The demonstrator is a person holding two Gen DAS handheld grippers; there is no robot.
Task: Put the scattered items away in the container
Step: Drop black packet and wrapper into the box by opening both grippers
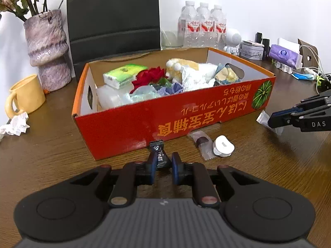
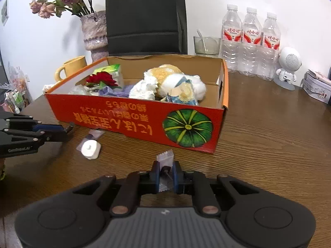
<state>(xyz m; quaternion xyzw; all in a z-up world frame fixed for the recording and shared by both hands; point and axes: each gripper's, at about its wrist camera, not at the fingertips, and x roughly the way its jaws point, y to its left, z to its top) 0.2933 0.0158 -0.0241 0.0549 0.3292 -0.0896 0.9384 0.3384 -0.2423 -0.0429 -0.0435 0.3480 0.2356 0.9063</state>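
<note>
- Your left gripper (image 1: 162, 161) is clenched on a black candy wrapper (image 1: 158, 153), low over the wooden table (image 1: 51, 144), just in front of the near wall of the orange cardboard box (image 1: 144, 122).
- Your right gripper (image 2: 166, 172) is clamped on a clear candy packet (image 2: 165, 157) with a dark sweet inside, near the box's near right corner, by the printed green pumpkin (image 2: 187, 127).
- Still on the table between your two grippers, close to the box's near wall: a white oval case (image 1: 223, 146) and, touching it, another clear packet (image 1: 201, 142) holding a dark sweet.
- A crumpled tissue (image 1: 15, 125) lies well to the left of the box, beside the yellow mug (image 1: 25, 96).
- The box already holds a red fabric rose (image 1: 150, 77), a green tissue pack (image 1: 123, 75), a plush toy (image 1: 180, 67) and crumpled paper.
</note>
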